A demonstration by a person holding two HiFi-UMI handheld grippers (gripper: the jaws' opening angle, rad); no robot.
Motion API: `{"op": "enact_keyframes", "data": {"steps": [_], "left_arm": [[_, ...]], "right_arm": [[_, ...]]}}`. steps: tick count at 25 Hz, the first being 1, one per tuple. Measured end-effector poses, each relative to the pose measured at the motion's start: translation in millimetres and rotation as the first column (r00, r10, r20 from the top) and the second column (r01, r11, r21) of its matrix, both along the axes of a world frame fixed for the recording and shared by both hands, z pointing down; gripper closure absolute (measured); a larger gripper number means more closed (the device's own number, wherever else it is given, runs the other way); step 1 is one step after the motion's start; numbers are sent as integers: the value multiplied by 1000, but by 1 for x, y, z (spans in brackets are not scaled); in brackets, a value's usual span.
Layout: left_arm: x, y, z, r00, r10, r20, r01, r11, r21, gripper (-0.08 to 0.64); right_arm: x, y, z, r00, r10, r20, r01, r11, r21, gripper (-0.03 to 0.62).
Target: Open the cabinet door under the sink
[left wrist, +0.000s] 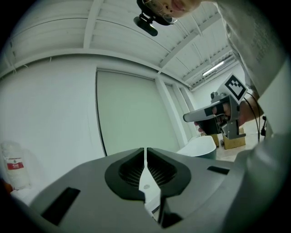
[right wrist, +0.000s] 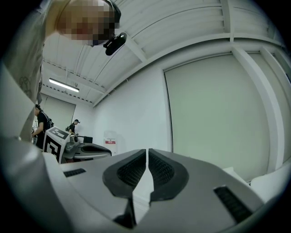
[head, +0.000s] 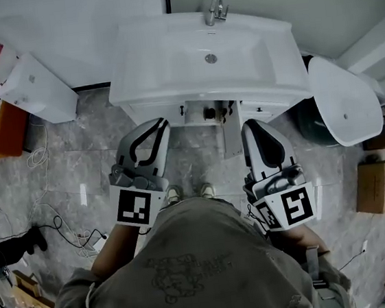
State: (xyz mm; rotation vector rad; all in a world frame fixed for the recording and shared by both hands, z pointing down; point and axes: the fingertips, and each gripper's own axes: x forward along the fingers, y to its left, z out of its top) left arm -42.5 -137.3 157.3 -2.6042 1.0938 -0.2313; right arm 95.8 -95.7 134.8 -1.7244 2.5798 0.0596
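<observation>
Facing: the person is standing before one glossy white rectangular sink (head: pixel 169 69) bearing one chrome faucet (head: pixel 215 9), over grey marbled floor tiles (head: pixel 90 168).
Cabinet door (head: pixel 231 130): one flat white panel is hanging below the sink's front rim, seemingly jutting out edge-on beside dark plumbing (head: pixel 212 113).
Left gripper (left wrist: pixel 145 157): its two ribbed black pads are meeting at a hairline slit, gripping nothing.
Right gripper (right wrist: pixel 147 157): its two ribbed pads are likewise pressing together, empty.
</observation>
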Motion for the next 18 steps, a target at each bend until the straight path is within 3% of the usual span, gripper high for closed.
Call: {"op": "enact_keyframes", "data": {"steps": [7,18], "left_arm": [[0,-2,-3,1000,3,4,-3,1000,13,528],[-3,-5,11,1000,-11,5,11,999,-36,529]], "right_arm": [[-7,-2,-2,999,-22,47,23,1000,-13,555],[-14,-5,4,999,-32,26,32,999,-13,555]]}}
